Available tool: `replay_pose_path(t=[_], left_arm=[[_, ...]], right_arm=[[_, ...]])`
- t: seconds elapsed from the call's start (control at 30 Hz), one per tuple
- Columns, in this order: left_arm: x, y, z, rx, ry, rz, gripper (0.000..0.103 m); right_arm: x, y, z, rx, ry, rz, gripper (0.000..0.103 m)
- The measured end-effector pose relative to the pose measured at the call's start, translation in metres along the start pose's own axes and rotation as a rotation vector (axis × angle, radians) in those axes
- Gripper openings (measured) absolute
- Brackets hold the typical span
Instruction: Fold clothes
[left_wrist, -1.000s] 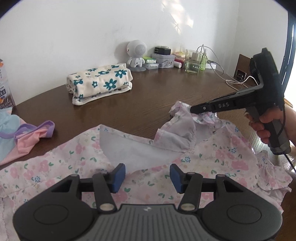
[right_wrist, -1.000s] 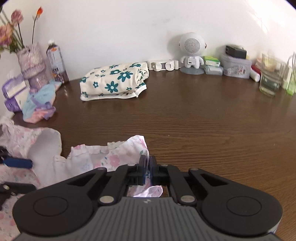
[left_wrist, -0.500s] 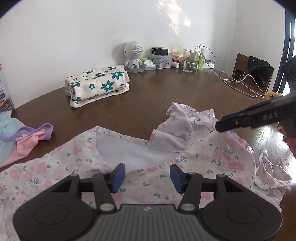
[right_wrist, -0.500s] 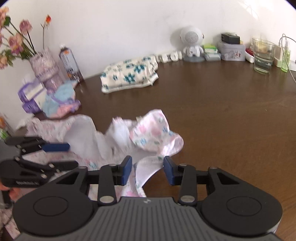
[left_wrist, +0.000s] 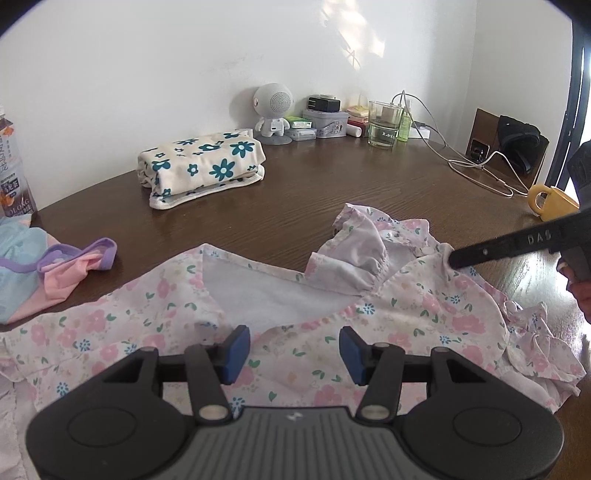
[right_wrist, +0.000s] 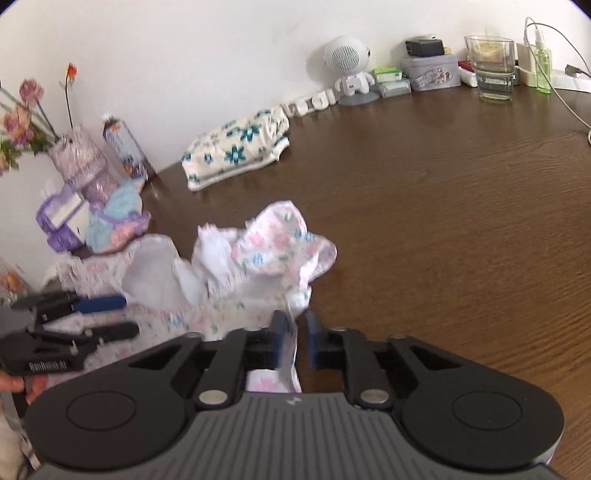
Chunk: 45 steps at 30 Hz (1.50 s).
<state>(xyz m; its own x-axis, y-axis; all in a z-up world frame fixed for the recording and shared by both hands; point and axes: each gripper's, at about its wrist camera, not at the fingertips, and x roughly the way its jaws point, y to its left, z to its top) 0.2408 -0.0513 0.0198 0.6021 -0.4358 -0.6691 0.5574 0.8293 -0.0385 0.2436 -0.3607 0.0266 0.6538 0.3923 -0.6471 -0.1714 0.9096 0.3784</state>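
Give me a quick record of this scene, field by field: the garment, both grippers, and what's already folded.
garment: pink floral dress, spread unfolded on the wooden table
left gripper: jaws wide open, over the neckline, holding nothing
right gripper: jaws narrowly apart, fabric edge between them, grip unclear
already folded: cream garment with teal flowers, near the wall

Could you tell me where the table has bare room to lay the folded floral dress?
Bare wood lies between the pink floral dress, the folded blue-flower garment and the water glass. It is crowded along the wall and by the pastel clothes.
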Motion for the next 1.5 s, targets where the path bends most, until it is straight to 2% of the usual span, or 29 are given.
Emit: replay_pose_path(t=[0.13,0.23,0.27,0.3,0.37,0.4,0.5,0.7,0.8,0.9,1.03,1.1,1.23,1.3,1.47,1.5], left_arm=[[-0.002,-0.001,0.001,0.005,-0.006,-0.002,0.052],[-0.003,-0.001,0.001,0.008,-0.008,-0.006,0.052],[-0.003,-0.001,0.001,0.008,-0.007,-0.006,0.052],[-0.003,-0.001,0.001,0.008,-0.005,-0.006,0.052],[-0.002,-0.002,0.001,0.016,0.0,-0.001,0.052],[-0.002,-0.002,0.0,0.022,0.002,0.002,0.052],[0.001,-0.004,-0.001,0.031,0.011,0.014,0.052],[0.006,-0.004,-0.004,0.03,0.023,0.032,0.053],[0.007,-0.003,-0.005,0.03,0.021,0.033,0.053],[0.006,-0.002,-0.003,0.027,0.023,0.032,0.053],[-0.004,-0.003,-0.002,0.033,0.001,0.026,0.053],[-0.012,-0.003,-0.005,0.036,-0.009,0.023,0.054],[-0.03,-0.001,-0.018,0.017,-0.005,0.032,0.055],[-0.039,0.001,-0.027,0.002,-0.001,0.055,0.056],[-0.058,0.007,-0.046,-0.054,0.001,0.086,0.057],[-0.059,0.008,-0.05,-0.064,0.004,0.089,0.057]], right_arm=[[0.008,0.001,0.017,0.017,-0.011,0.018,0.033],[0.023,0.008,0.024,-0.029,0.026,-0.041,0.032],[0.028,0.011,0.025,-0.043,0.039,-0.051,0.026],[0.03,0.011,0.025,-0.044,0.041,-0.047,0.011],[0.034,0.013,0.026,-0.045,0.043,-0.039,0.002],[0.032,0.01,0.027,-0.019,0.017,-0.031,0.001],[0.028,-0.001,0.028,0.061,-0.061,-0.02,0.001],[0.039,-0.014,0.022,0.099,-0.033,-0.041,0.001],[0.032,-0.017,0.019,0.104,-0.035,-0.031,0.012],[0.009,-0.013,0.008,0.076,-0.055,-0.017,0.027],[-0.022,0.002,-0.019,-0.05,-0.024,-0.053,0.028],[-0.031,0.009,-0.036,-0.104,0.002,-0.076,0.032],[-0.043,0.016,-0.062,-0.121,0.016,-0.098,0.032],[-0.047,0.017,-0.07,-0.113,-0.002,-0.11,0.036],[-0.053,0.022,-0.082,-0.156,-0.021,-0.13,0.035],[-0.053,0.025,-0.083,-0.179,-0.013,-0.132,0.022]])
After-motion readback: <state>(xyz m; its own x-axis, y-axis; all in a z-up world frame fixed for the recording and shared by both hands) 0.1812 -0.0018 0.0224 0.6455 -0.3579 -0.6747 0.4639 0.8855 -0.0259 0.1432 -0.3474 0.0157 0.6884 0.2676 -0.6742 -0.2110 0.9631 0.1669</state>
